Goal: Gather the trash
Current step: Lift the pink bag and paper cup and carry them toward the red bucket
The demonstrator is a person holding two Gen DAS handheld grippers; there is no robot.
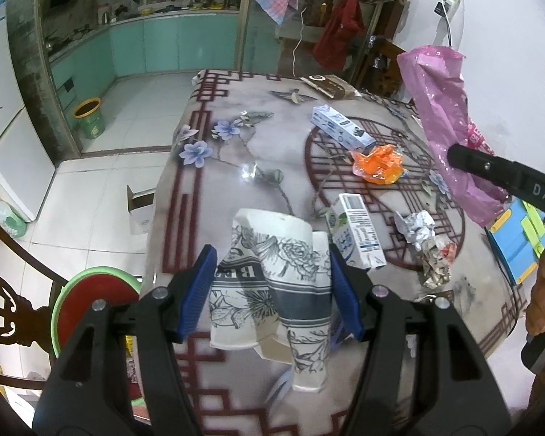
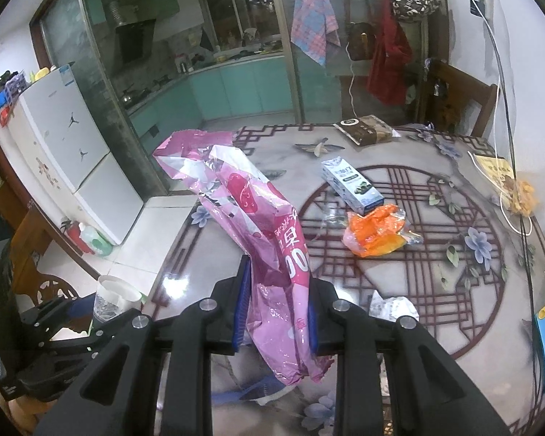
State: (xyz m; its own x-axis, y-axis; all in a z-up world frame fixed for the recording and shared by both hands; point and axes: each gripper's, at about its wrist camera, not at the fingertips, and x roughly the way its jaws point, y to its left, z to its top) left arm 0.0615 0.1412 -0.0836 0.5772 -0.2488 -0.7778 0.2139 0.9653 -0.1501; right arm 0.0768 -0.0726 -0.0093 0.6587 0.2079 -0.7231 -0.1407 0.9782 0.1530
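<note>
The left gripper (image 1: 270, 290) is clamping crushed paper cups (image 1: 272, 283), empty inside. The right gripper (image 2: 278, 312) is pinching a pink bag (image 2: 250, 210) at 2 o'clock above the table (image 1: 272, 167).

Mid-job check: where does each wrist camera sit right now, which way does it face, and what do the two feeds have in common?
Left wrist: behind the left gripper, angled down across the table; its pads clamp crushed paper cups; the right gripper and a hand show at right.
Right wrist: behind the right gripper, facing the table and kitchen; its pads pinch a pink bag; the left gripper appears lower left.
Shared: the pink bag, orange wrapper, blue-white carton.
</note>
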